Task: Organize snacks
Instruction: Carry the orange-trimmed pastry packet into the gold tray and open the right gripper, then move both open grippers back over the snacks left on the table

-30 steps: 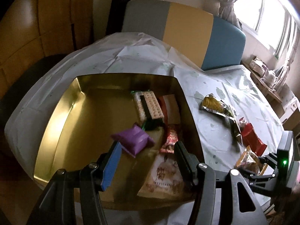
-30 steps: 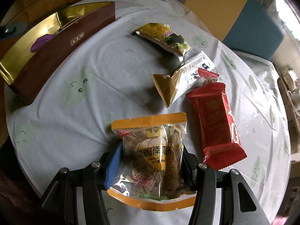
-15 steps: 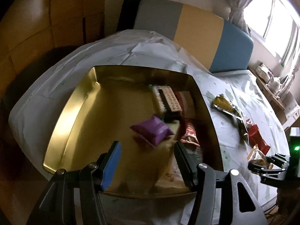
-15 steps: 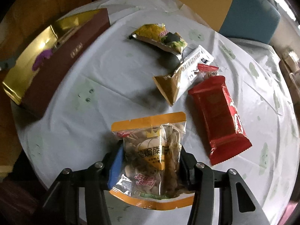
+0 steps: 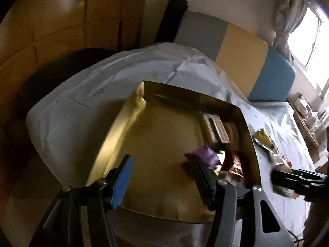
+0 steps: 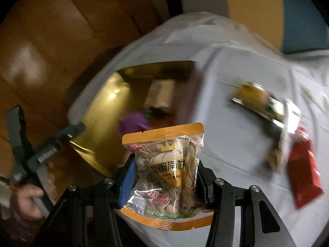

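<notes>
between the right gripper's (image 6: 164, 177) fingers sits a clear, orange-edged bag of seeds (image 6: 166, 173), pinched from both sides and carried clear of the table; the jaws have just been closing a little, and the bag is squeezed between them. just ahead of it and a touch to its left lies the gold-lined box (image 6: 96, 121), its open side facing the bag. the left gripper (image 5: 162, 177) hangs over the near edge of that box with its jaws apart and nothing in them. past its right finger, inside the box, i can make out a purple packet (image 5: 205, 156), a dark red wrapper and a long patterned pack along the far wall, so a good few snacks look to be put away already. off to the right of the seed bag, on the pale tablecloth (image 6: 232, 135), a yellow pouch (image 6: 253, 96), a pale wrapper beside it and a red packet (image 6: 302, 168) lie loose. by my reckoning the job is somewhere past halfway: this bag wants dropping in, then those three.
</notes>
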Motion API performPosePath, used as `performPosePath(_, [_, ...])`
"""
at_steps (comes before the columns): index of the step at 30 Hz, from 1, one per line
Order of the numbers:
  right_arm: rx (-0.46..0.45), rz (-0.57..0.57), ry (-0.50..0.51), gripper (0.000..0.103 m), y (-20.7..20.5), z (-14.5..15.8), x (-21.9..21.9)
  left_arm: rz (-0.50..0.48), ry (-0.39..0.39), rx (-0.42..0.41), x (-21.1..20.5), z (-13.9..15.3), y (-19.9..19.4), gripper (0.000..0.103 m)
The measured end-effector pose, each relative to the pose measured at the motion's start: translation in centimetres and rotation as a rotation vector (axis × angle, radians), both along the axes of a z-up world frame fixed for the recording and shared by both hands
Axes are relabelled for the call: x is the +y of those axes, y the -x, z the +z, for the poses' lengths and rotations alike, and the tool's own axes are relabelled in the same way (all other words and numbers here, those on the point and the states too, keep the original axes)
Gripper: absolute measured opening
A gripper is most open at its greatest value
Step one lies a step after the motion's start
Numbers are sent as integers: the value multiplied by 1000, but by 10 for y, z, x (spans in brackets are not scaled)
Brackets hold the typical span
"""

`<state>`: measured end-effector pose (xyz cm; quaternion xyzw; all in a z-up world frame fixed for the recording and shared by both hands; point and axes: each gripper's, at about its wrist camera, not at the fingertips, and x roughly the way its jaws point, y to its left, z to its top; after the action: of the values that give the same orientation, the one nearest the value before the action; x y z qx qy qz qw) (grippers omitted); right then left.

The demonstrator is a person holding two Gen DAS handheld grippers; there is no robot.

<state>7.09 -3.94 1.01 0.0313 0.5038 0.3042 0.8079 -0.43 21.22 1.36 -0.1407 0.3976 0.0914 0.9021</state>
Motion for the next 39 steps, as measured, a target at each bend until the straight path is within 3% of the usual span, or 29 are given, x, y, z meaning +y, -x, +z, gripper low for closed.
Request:
performPosePath(4, [11, 58, -37, 53, -2, -1, 51, 23, 1, -2, 9, -1, 2, 59])
performPosePath(8, [49, 97, -27, 56, -4, -22, 92, 31, -1, 6, 13, -5, 4, 59])
performPosePath(12, [74, 111, -19, 57, -1, -37, 103, 31, 0, 18, 14, -9, 4, 59])
performPosePath(21, [-37, 62, -6, 57, 15, -14, 64, -13, -39, 9, -3, -4, 3, 59])
performPosePath(26, [-119, 10, 37, 67, 19, 0, 32, -51, -44, 14, -16, -3, 1, 59])
performPosePath(39, [-134, -102, 108, 69, 26, -9, -35, -142, -103, 8, -51, 3, 2, 59])
